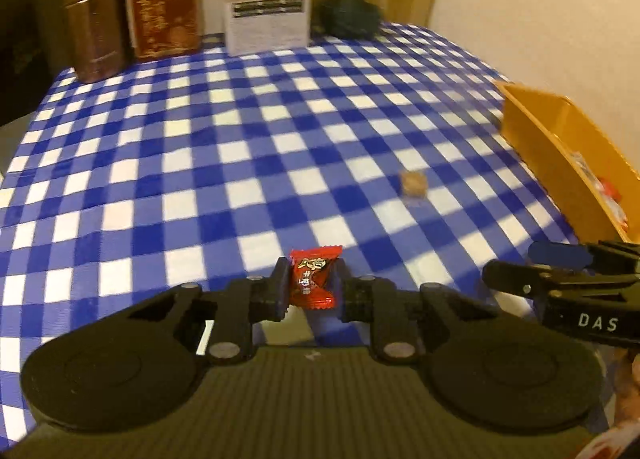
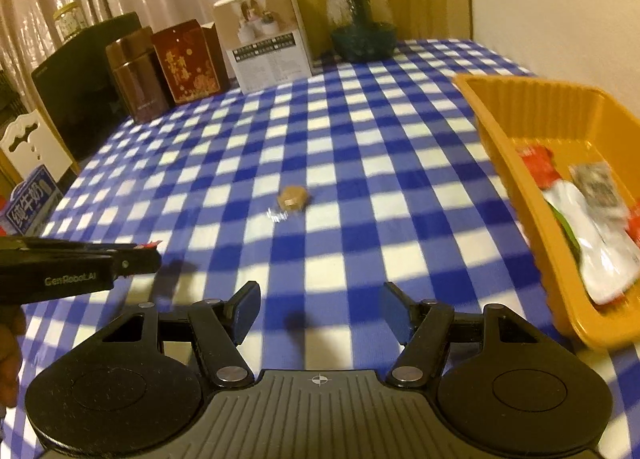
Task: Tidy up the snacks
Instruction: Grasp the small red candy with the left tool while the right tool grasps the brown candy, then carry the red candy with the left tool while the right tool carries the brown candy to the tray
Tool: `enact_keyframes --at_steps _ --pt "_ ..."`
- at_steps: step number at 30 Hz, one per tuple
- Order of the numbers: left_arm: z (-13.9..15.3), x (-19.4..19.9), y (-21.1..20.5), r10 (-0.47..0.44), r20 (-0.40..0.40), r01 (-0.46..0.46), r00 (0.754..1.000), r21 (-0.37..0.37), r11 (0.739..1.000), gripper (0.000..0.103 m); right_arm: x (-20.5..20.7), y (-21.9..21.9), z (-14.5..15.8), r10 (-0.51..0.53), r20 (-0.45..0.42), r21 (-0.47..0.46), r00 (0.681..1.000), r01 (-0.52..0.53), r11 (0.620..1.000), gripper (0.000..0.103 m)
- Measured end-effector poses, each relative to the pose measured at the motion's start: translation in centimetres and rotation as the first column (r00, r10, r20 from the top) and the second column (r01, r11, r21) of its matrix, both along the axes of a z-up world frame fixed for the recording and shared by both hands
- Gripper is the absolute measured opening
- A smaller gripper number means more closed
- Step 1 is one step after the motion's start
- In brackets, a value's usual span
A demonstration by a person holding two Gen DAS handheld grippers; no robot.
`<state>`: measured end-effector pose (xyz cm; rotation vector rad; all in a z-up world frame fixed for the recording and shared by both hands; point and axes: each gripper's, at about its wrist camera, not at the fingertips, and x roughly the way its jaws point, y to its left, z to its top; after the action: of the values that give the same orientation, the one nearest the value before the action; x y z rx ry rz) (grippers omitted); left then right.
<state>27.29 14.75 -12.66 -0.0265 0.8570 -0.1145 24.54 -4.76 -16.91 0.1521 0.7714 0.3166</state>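
Left claw (image 1: 313, 286) is clamped on a red candy (image 1: 315, 279), held upright between its fingers above the bench (image 1: 200, 163). Right claw (image 2: 320, 313) is spread wide with nothing in it. A tan candy (image 2: 291, 197) sits on the bench ahead of it, left of the orange tray (image 2: 516, 163), which holds some packets.

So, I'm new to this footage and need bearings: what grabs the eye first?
The red wrapped candy clamped in the left gripper, low and central. Next, the orange tray at the table's right edge holding snack packets, and one small brown candy alone mid-table on the blue checked tablecloth.
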Motion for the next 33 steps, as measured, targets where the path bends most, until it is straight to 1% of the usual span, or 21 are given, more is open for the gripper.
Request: enact_keyframes --at_steps 3,5,9,13,18,19,20,23,28,33 --pt "-0.2 0.7 0.6 0.019 0.001 -0.019 1.0 -0.015 1.0 0.019 1.5 0.9 -0.1 -0.007 0.019 0.002 1.0 0.007 1.0 0.065" --pt "-0.3 1.2 0.7 0.028 0.005 -0.028 1.0 -0.026 0.999 0.019 2.7 1.4 -0.3 -0.018 0.022 0.005 1.0 0.018 1.0 0.055" --pt "-0.4 1.8 1.1 0.046 0.014 -0.046 0.999 -0.041 0.998 0.019 4.9 2.4 -0.7 -0.046 0.019 0.021 0.999 0.045 0.999 0.051" --pt "-0.5 2.2 1.8 0.073 0.016 -0.072 0.997 -0.051 0.996 0.019 7.0 3.8 -1.1 -0.061 0.03 0.01 0.998 0.061 0.998 0.046" --pt "-0.8 2.5 2.3 0.093 0.0 -0.093 0.996 -0.058 0.994 0.019 8.5 5.5 -1.8 -0.073 0.072 -0.063 0.995 0.078 0.995 0.038" --pt "-0.8 2.5 2.3 0.093 0.0 -0.093 0.996 -0.06 0.994 0.019 8.6 5.8 -1.8 -0.073 0.08 -0.081 0.994 0.079 0.994 0.035" --pt "-0.8 2.5 2.2 0.092 0.002 -0.092 0.996 -0.061 0.994 0.019 8.7 6.0 -1.9 -0.07 0.086 -0.1 0.994 0.078 0.992 0.031" --pt "-0.8 2.5 2.0 0.089 0.004 -0.088 0.996 -0.059 0.994 0.019 8.7 6.5 -2.0 -0.054 0.099 -0.143 0.994 0.068 0.987 0.023" --pt "-1.1 2.4 1.3 0.071 -0.006 -0.071 0.997 -0.059 0.996 0.019 7.5 6.0 -2.0 -0.037 0.106 -0.151 0.994 0.053 0.987 0.022" --pt "-1.2 1.7 0.3 0.038 -0.013 -0.039 0.999 -0.072 0.997 0.019 5.2 4.9 -1.7 -0.027 0.079 -0.132 0.997 0.037 0.991 0.022"
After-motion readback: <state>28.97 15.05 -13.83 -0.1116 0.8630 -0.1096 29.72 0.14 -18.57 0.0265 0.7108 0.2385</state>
